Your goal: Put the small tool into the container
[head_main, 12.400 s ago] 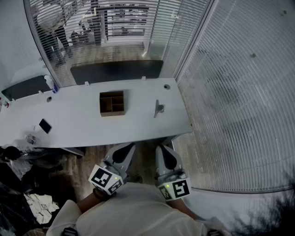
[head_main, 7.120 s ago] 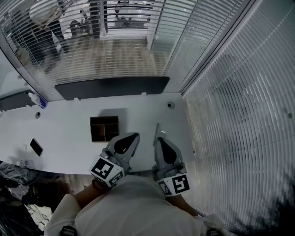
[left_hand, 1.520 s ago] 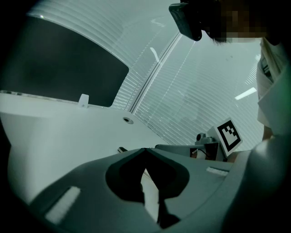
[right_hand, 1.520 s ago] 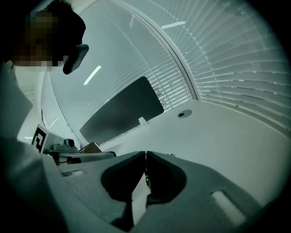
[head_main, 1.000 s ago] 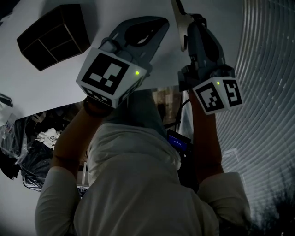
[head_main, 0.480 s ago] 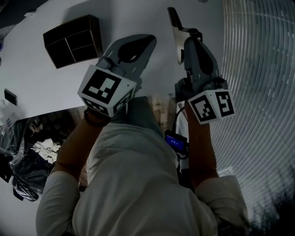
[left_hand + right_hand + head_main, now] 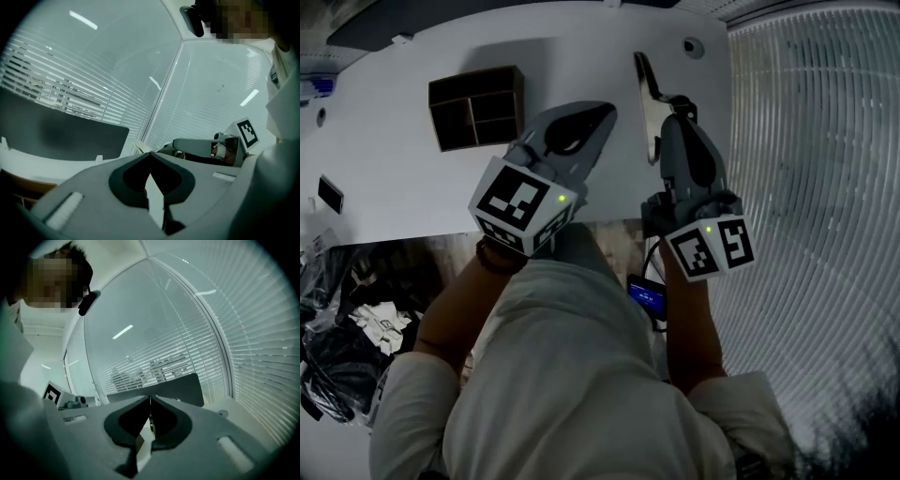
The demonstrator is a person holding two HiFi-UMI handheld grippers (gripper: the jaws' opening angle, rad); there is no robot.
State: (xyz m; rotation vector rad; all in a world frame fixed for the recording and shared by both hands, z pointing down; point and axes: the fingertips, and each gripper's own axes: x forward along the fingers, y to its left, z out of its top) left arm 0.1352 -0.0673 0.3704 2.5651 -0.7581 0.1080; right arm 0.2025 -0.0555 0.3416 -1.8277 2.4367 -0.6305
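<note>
here the container (image 7: 476, 107), a dark brown box split into four compartments, sits on the white table (image 7: 412, 187) toward its far side. the small tool (image 7: 648, 117) lies on the tabletop well to the right of the container and apart from it, a slim pale piece with a darker end pointing away from the person. the right gripper (image 7: 679, 101) is just beyond the tool on the side away from the container, its nose level with the tool's middle; whether it touches the tool cannot be told from the head view. in the right gripper view its jaws are pressed together tip to tip, with nothing clearly caught between them. the left gripper (image 7: 598, 114) reaches in between the container and the tool, a little nearer the person than the container. in the left gripper view its jaws also meet at the tips, and a pale sliver of table shows through the gap lower down. each gripper's marker cube hangs past the table's near edge, nearer the person than the container. a round hole (image 7: 689, 44) in the tabletop lies to the right of the container, beyond the tool's far end. a small dark flat thing (image 7: 330, 194) rests on the table left of the container, toward the near edge. slatted blinds (image 7: 806, 141) fill the space far to the container's right.
</note>
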